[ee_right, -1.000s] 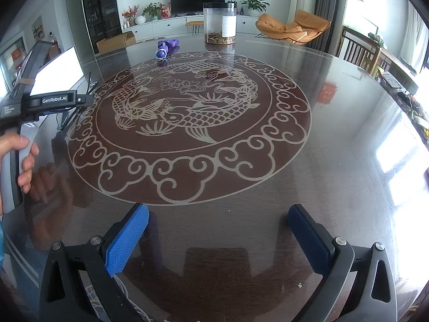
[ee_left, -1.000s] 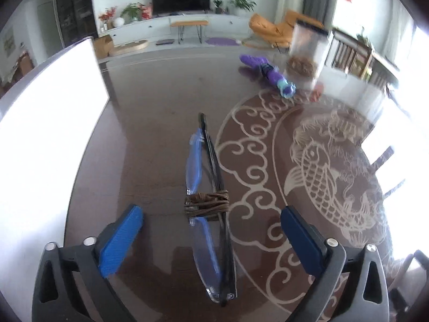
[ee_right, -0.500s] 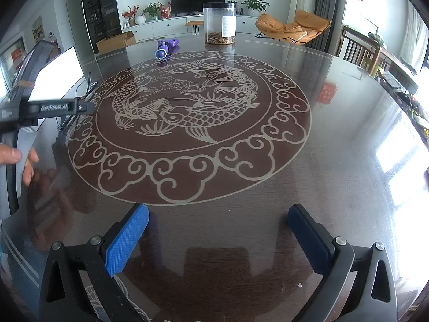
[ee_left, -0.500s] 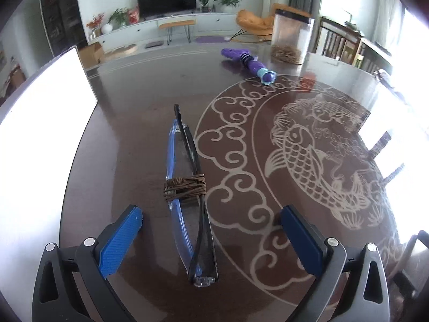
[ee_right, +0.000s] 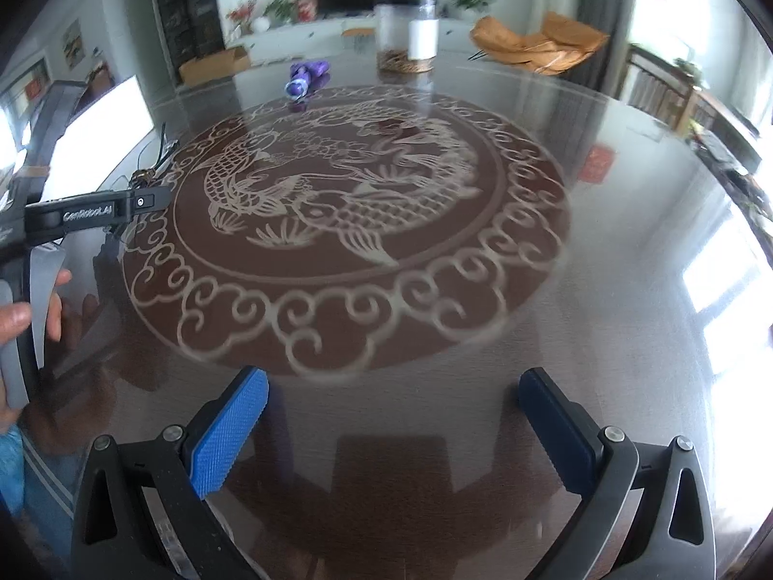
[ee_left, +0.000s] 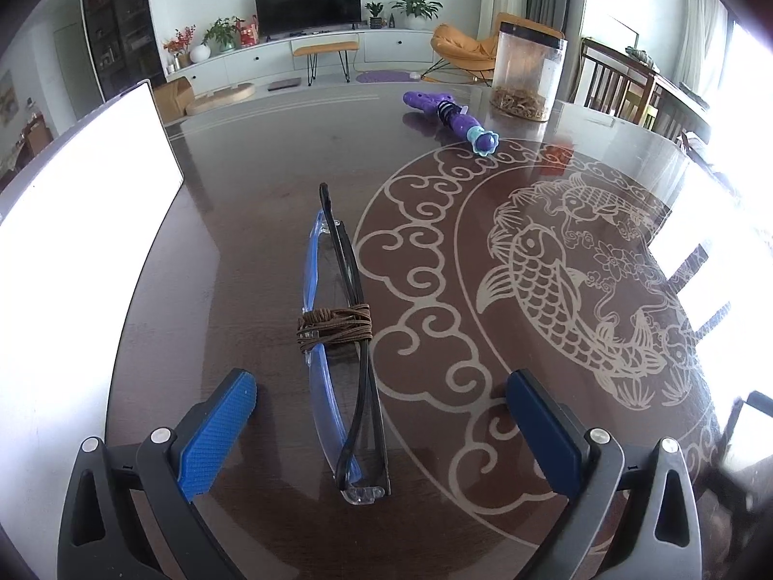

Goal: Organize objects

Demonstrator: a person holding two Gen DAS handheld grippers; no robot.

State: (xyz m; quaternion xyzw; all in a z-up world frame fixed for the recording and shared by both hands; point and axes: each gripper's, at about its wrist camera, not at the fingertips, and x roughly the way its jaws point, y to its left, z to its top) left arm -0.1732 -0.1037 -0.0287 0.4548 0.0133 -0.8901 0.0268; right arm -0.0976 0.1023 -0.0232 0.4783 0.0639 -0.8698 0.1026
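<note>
Two folded pairs of glasses, one blue-clear and one black, lie bundled with brown cord on the dark table. My left gripper is open, its blue pads either side of the bundle's near end, not touching it. A purple toy lies far back. My right gripper is open and empty above the table's near side. In the right wrist view the left gripper shows at the left edge, with the glasses just beyond it and the purple toy at the back.
A bright white board lies along the table's left side. A clear jar with brown contents stands at the back, also in the right wrist view. Wooden chairs stand at the right. The table centre carries a fish inlay.
My left gripper has shifted, so the bundled glasses now sit centred between its pads. My right gripper has tilted and moved; its view is blurred and the left hand shows larger at the left.
</note>
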